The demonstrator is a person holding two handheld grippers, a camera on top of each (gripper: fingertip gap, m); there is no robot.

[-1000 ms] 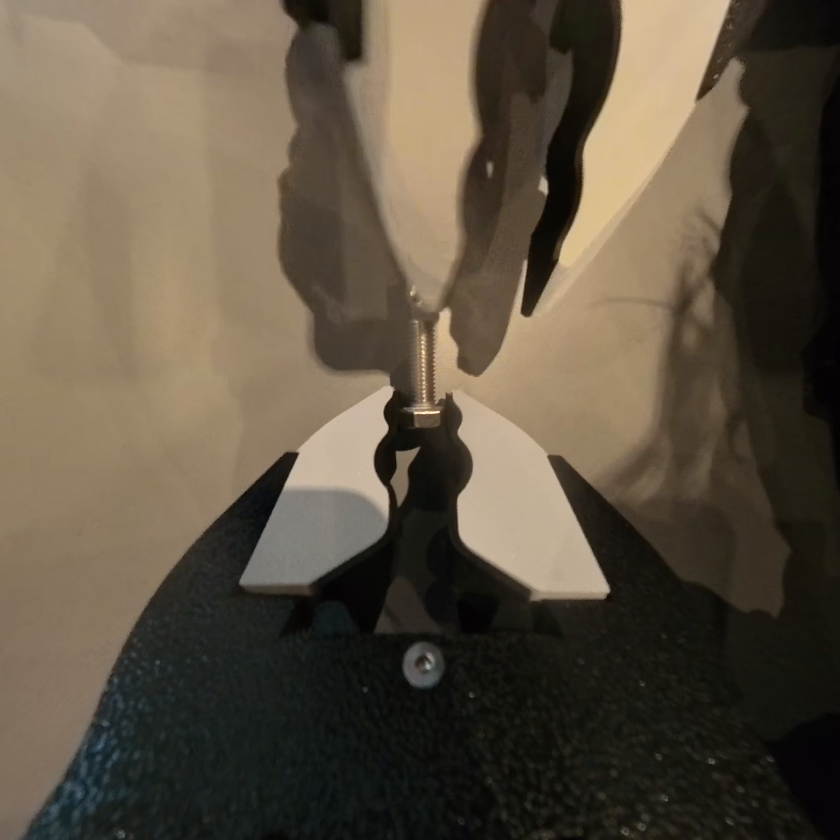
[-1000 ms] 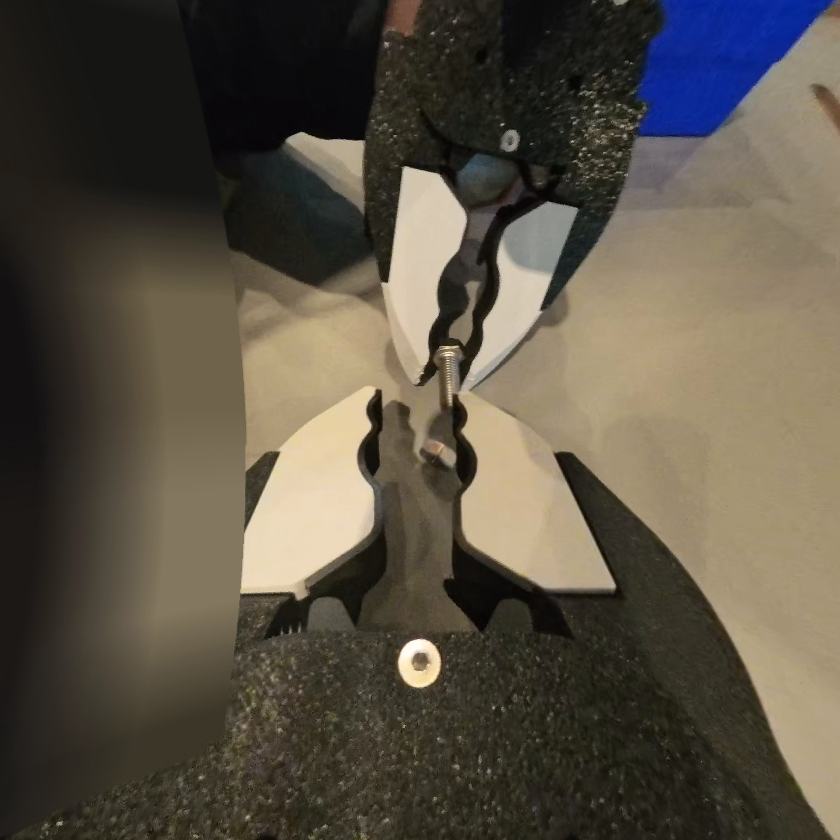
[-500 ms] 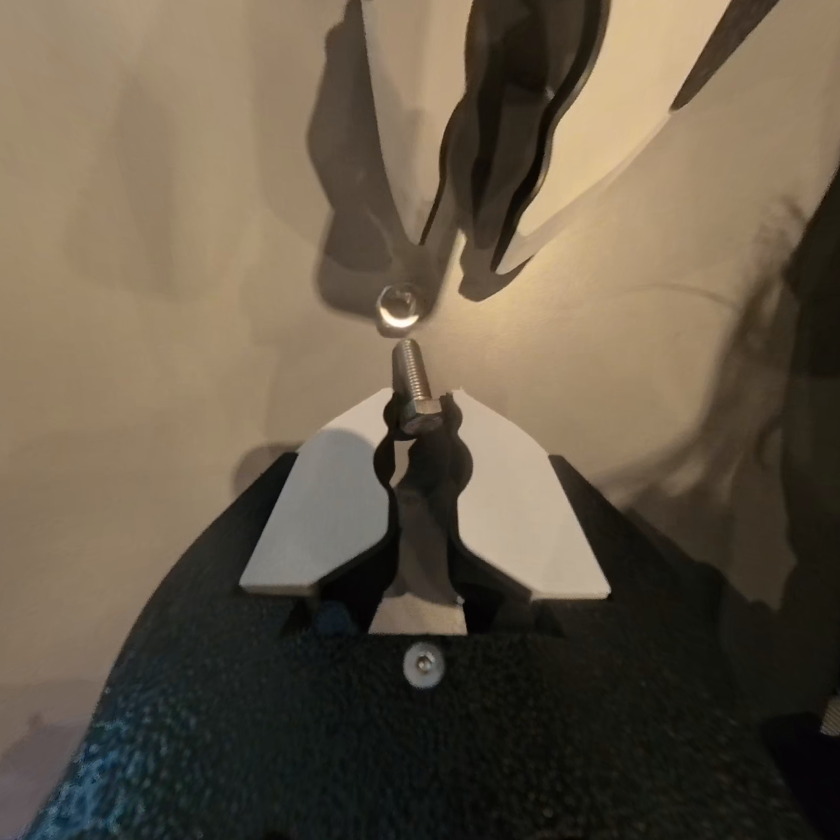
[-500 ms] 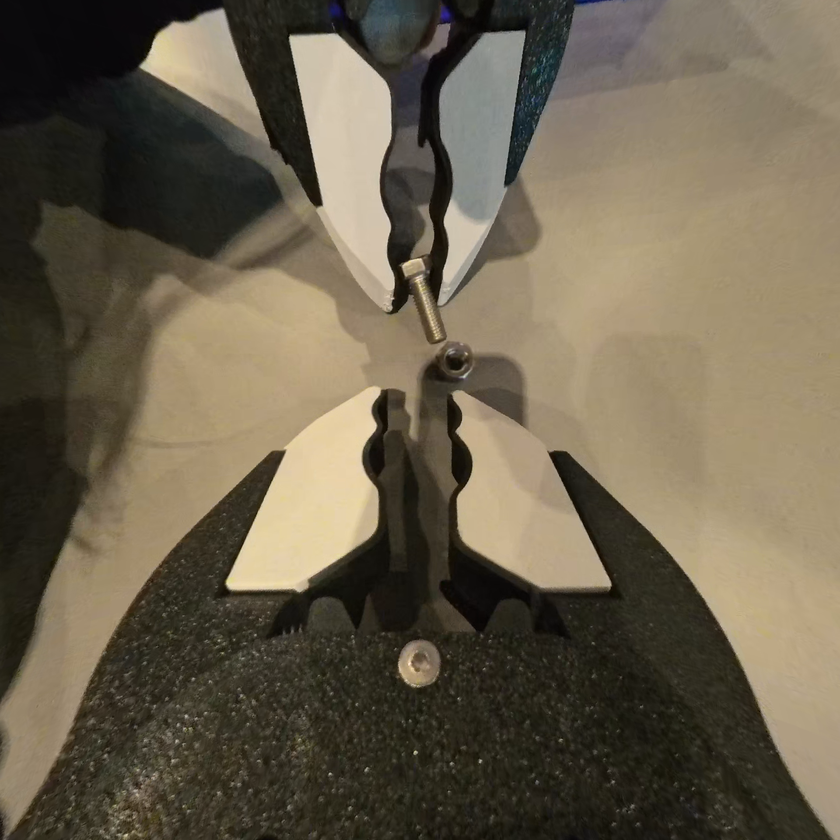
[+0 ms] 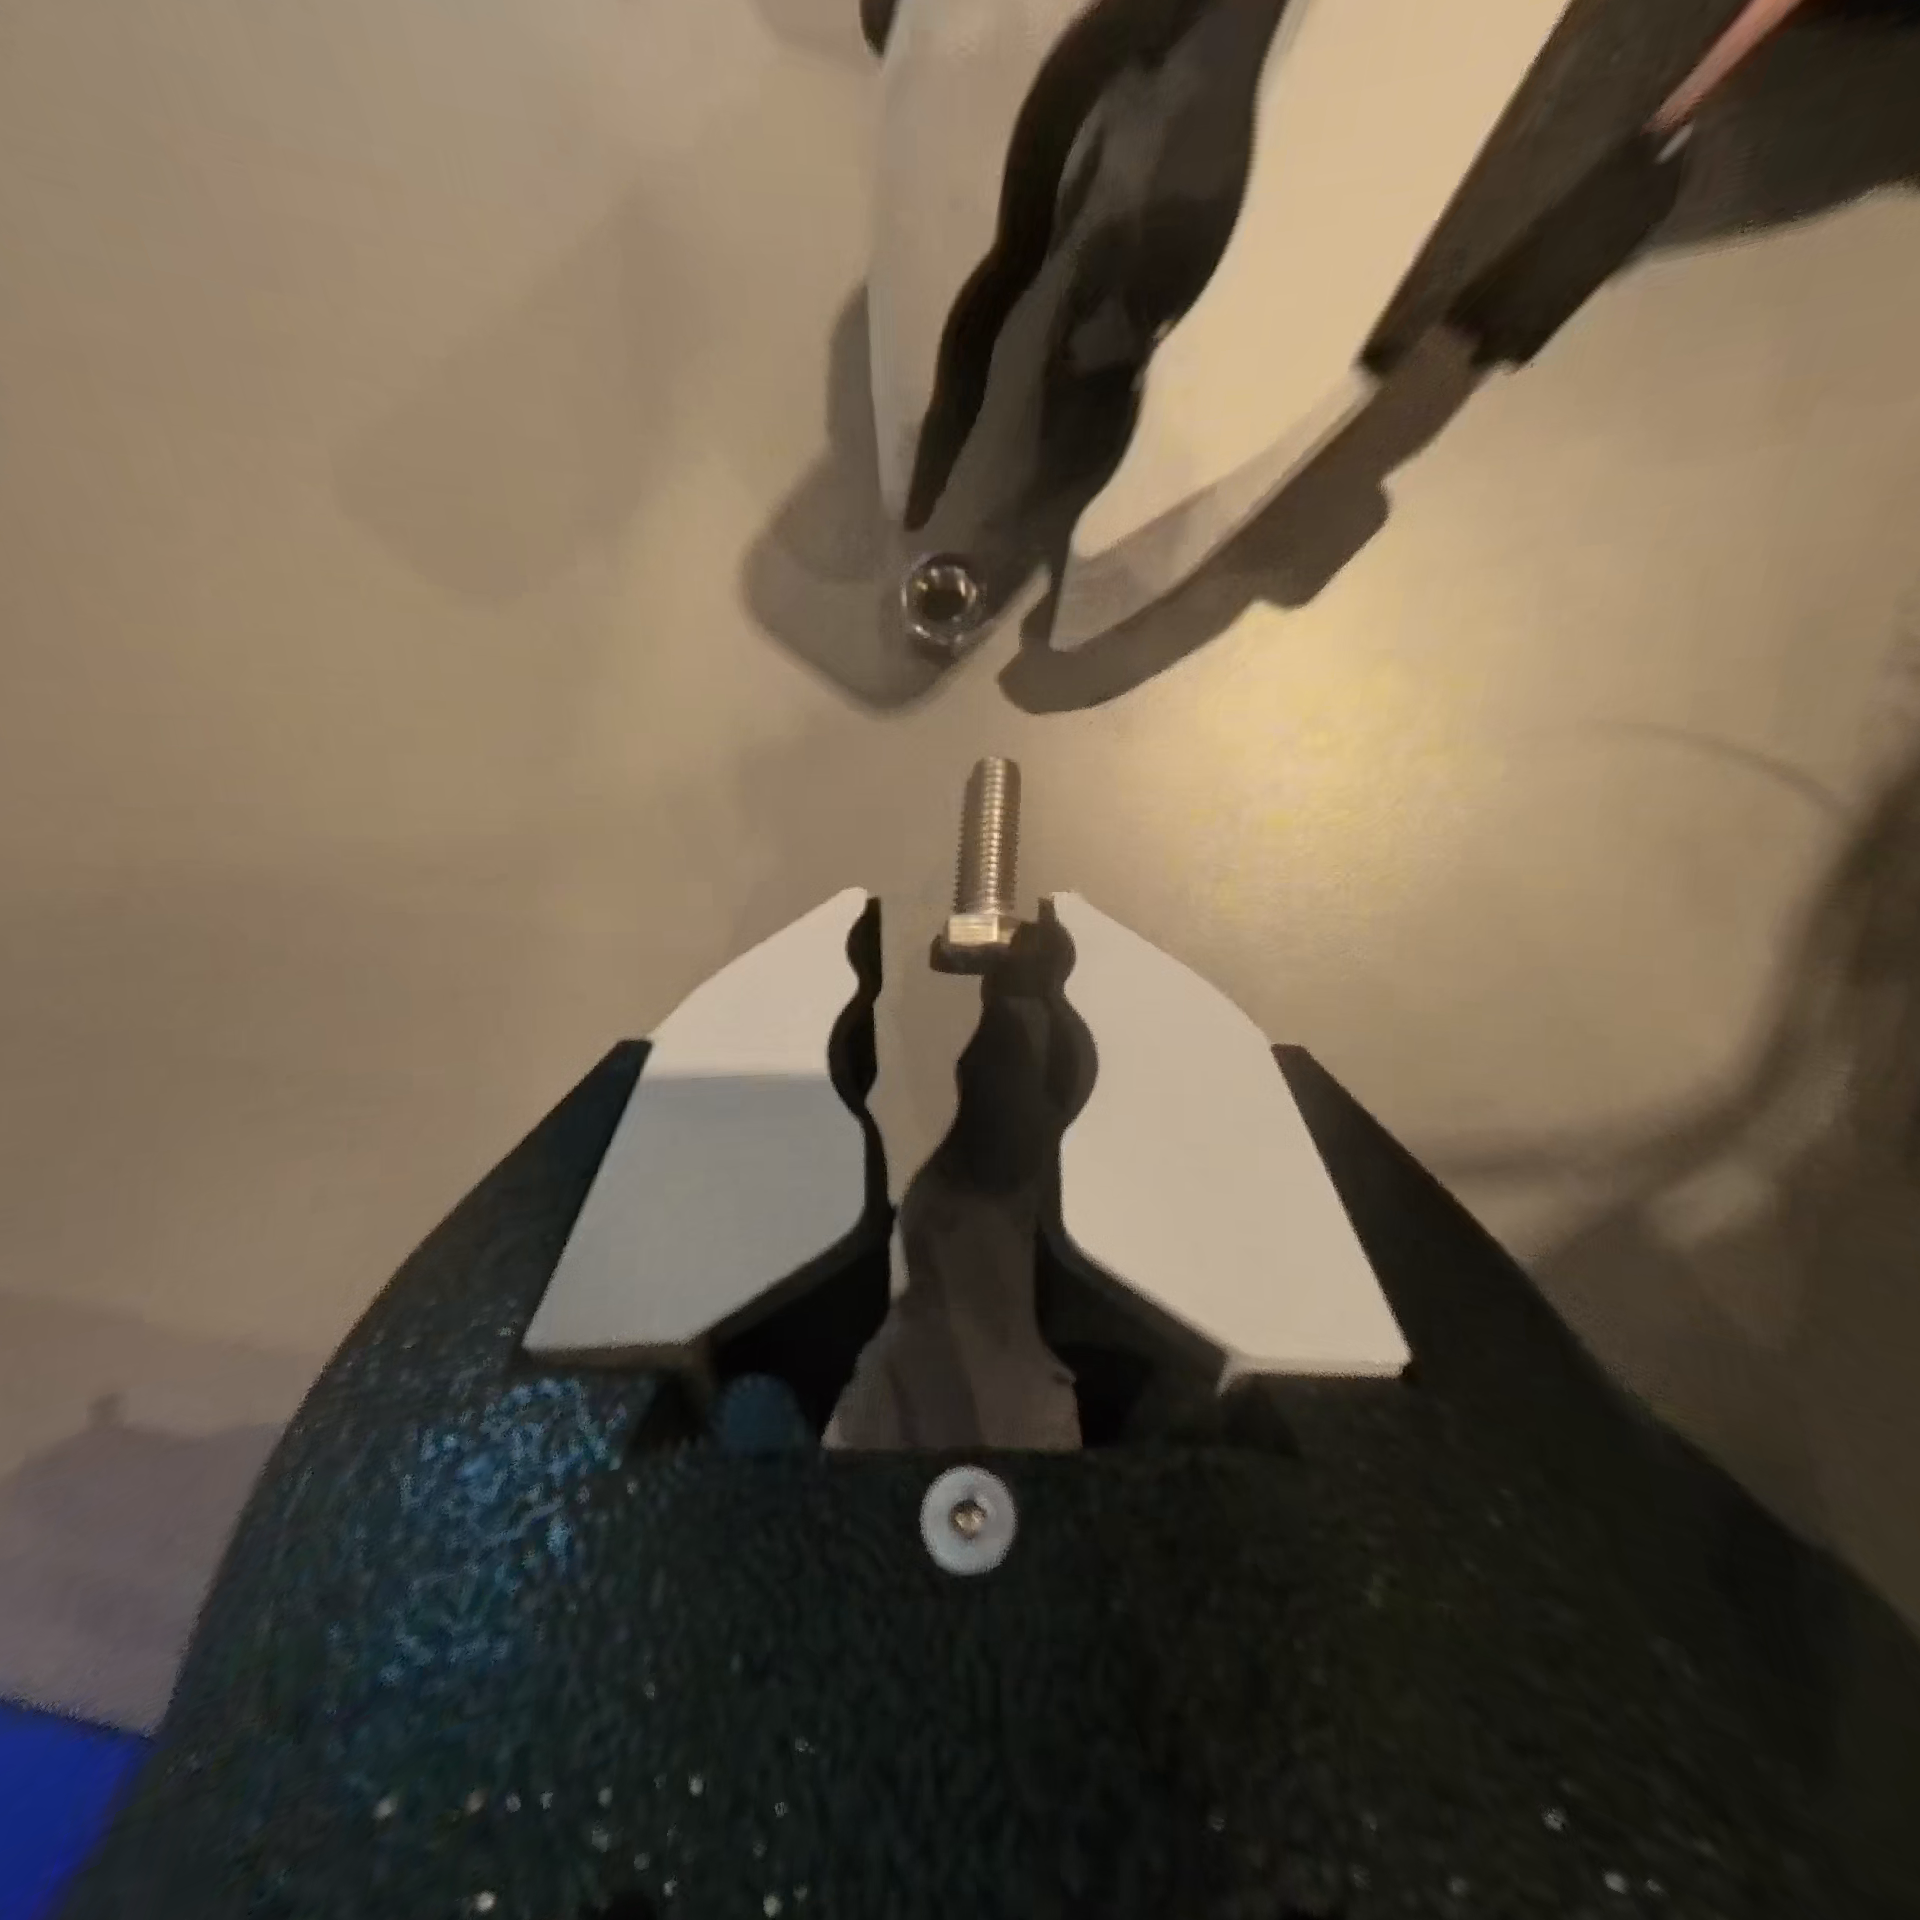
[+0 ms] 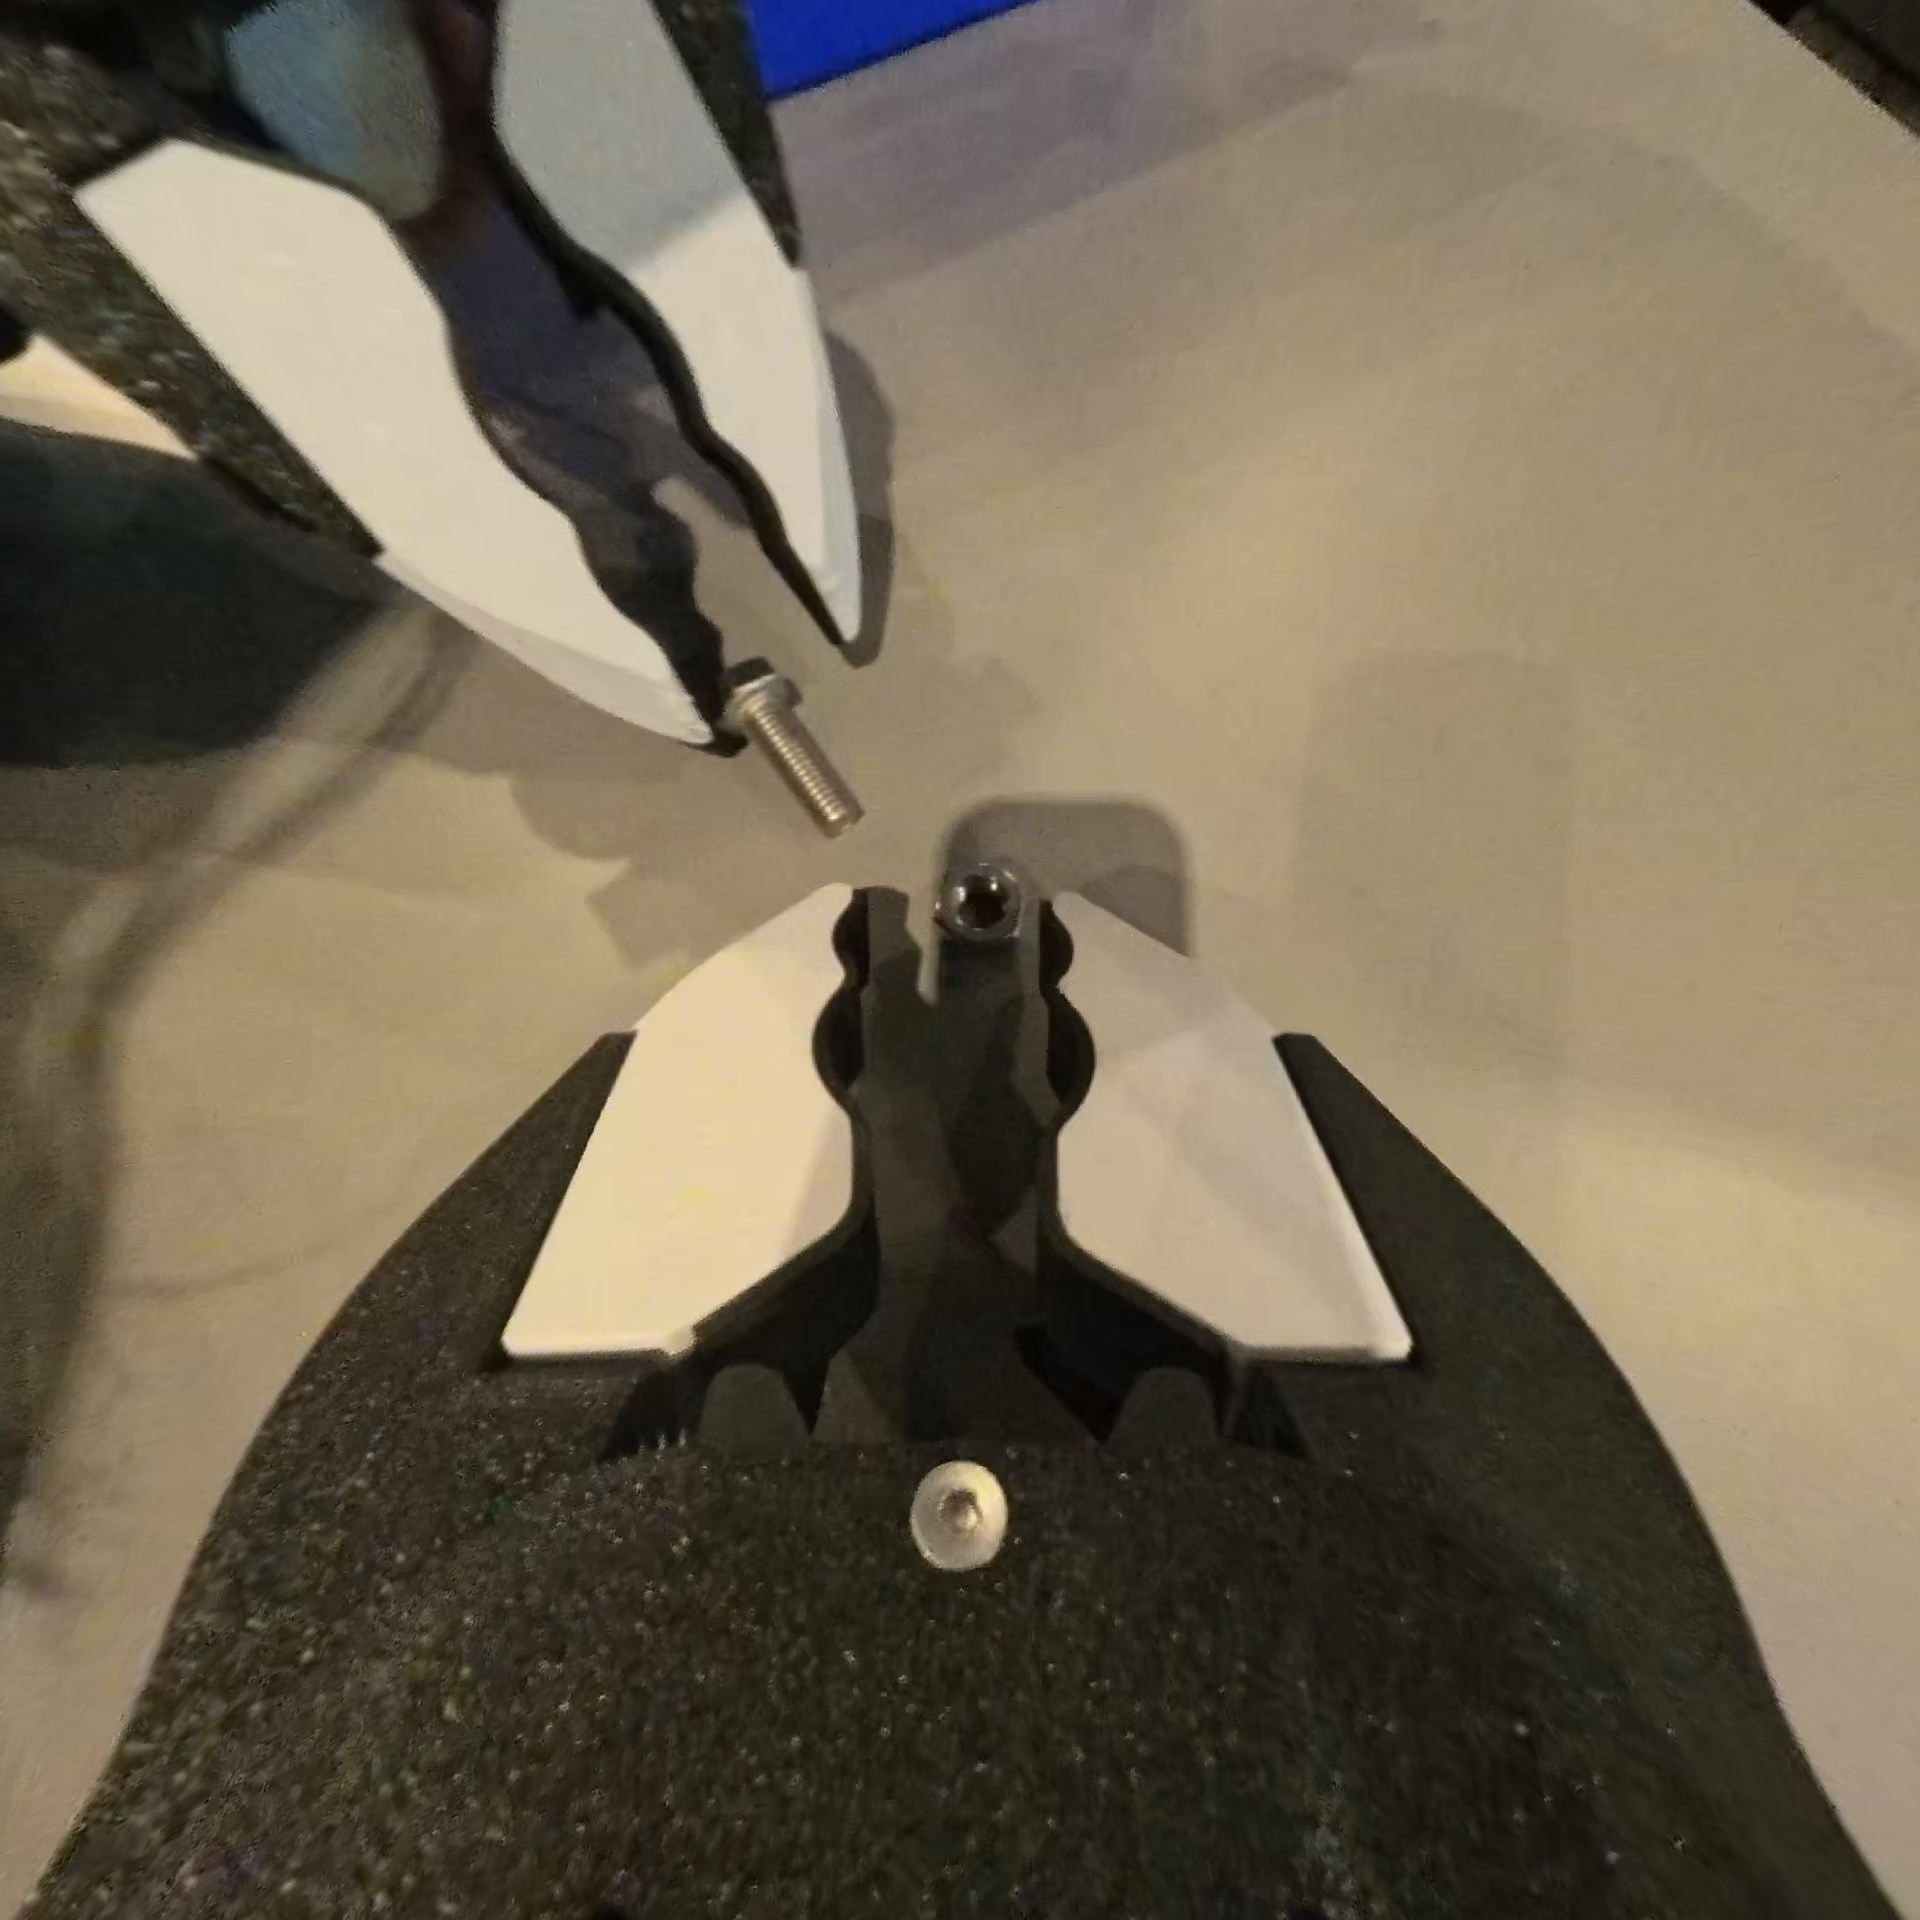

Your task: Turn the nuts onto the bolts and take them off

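A steel bolt (image 5: 984, 831) lies with its head between the tips of my left gripper (image 5: 961, 904). The jaws stand apart; the head touches only the right finger, with a gap to the left one. A small steel nut (image 6: 977, 914) sits on the beige table between the tips of my right gripper (image 6: 958, 909). It is close to the right finger, with a gap on its left. Nut and bolt are apart. In the right wrist view the left gripper (image 6: 779, 686) comes in from the upper left with the bolt (image 6: 795, 764). In the left wrist view the nut (image 5: 940, 605) sits at the right gripper's (image 5: 977, 582) tips.
The beige table top (image 6: 1455, 623) spreads around both grippers. A blue object (image 6: 831, 42) lies at the far edge behind the left gripper, and also shows at the lower left of the left wrist view (image 5: 52, 1808). Spacing between my two grippers at the tips: around 6 centimetres. About 20 centimetres separates my left fingertips from the blue object (image 6: 831, 42).
One second ago the left gripper was shut on the bolt, with the right gripper at the bolt's tip. The nut has since come off onto the table. The left jaws have opened and the right gripper's tips now flank the nut.
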